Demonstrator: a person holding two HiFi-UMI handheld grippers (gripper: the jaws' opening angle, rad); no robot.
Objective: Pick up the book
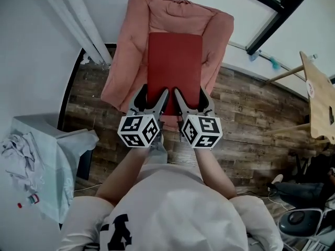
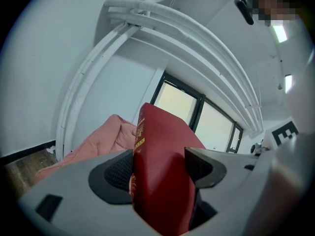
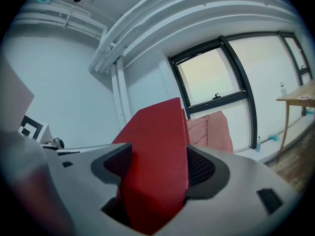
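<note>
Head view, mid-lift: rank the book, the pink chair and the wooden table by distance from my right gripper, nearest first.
1. The book: clamped by the right gripper, reaching straight ahead of it.
2. The pink chair: just beyond, showing around the book on both sides.
3. The wooden table: far off to the right, at the frame's edge.
</note>
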